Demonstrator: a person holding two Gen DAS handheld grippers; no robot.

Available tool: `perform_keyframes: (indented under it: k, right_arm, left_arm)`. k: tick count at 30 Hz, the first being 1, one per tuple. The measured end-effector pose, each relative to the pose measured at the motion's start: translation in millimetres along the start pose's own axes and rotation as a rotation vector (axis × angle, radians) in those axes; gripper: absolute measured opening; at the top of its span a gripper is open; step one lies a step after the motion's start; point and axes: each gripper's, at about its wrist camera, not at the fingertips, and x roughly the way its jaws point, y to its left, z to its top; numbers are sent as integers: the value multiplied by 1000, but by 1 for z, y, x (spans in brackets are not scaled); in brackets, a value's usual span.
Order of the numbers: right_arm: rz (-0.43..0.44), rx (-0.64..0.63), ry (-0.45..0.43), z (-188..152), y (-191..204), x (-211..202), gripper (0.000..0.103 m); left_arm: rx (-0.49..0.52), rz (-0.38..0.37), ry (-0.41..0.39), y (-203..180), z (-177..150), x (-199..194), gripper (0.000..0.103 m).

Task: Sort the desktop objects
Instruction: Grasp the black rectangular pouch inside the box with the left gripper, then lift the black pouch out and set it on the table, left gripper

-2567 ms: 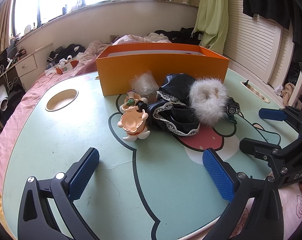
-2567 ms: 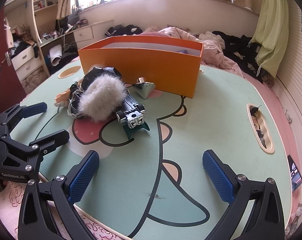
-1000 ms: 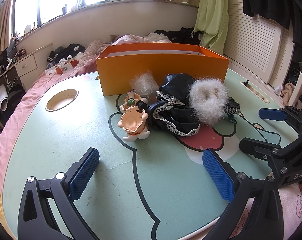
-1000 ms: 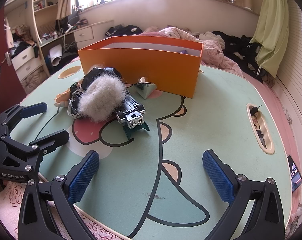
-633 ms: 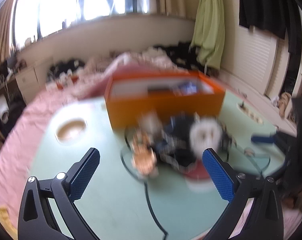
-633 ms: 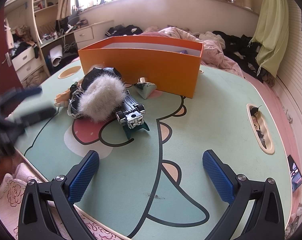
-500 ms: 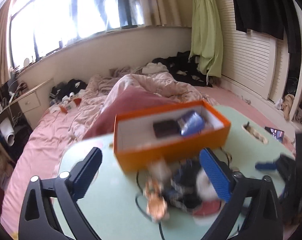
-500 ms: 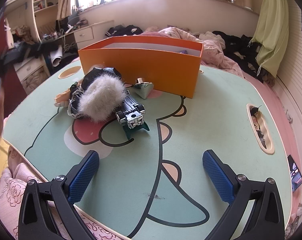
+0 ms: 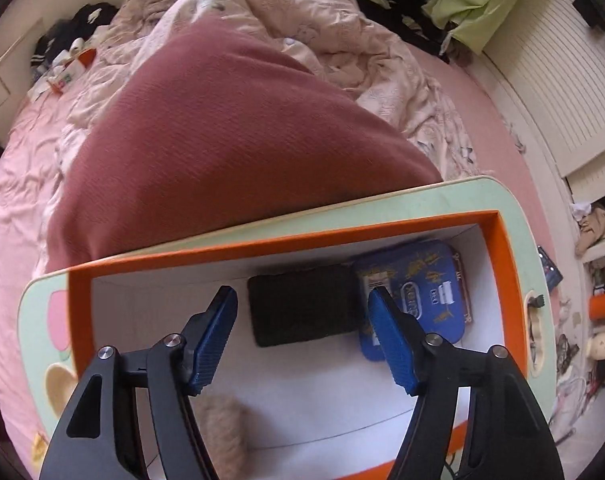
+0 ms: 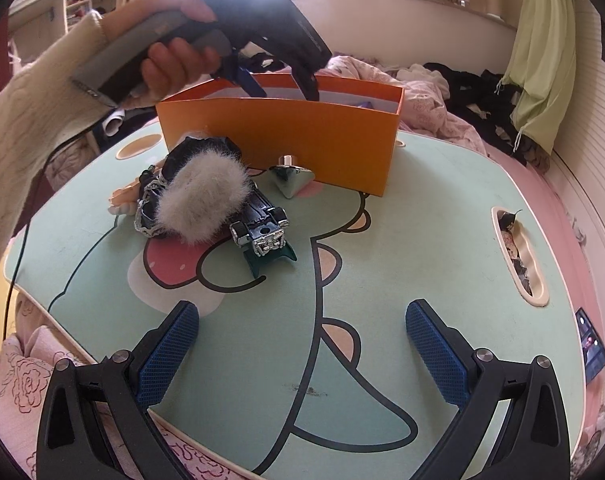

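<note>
Orange box walls framed the left tool, jaws just narrowing yet empty above a black pad, while the right tool gaped over the counter.

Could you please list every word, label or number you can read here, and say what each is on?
None can be read.
Blue tin in the box: a label, too blurred.
Left gripper: print on its body, too blurred.
Phone: screen too small.
</note>
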Motion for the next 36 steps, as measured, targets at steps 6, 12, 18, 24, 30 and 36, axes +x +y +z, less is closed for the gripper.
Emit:
perform_keyframes:
  k: [6, 12, 18, 24, 30, 36]
  right_arm:
    - [0, 0, -1, 0, 1, 1, 103]
    - [-2, -1, -2, -2, 1, 1, 103]
    - [-1, 1, -4, -3, 1, 0, 103]
    - [0, 1, -5, -3, 0, 0, 103]
    - [0, 1, -5, -3, 0, 0, 103]
    - [-1, 1, -5, -4, 1, 0, 103]
  left_arm:
    - [24, 99, 20, 4, -4, 19, 61]
    - [41, 106, -5, 11, -9, 14, 61]
    - [61, -7, -193, 11, -29, -47, 61]
    - [126, -136, -368, 3, -91, -121, 61]
    - [115, -40, -409, 31, -164, -123, 61]
    - [19, 34, -324, 70, -204, -73, 61]
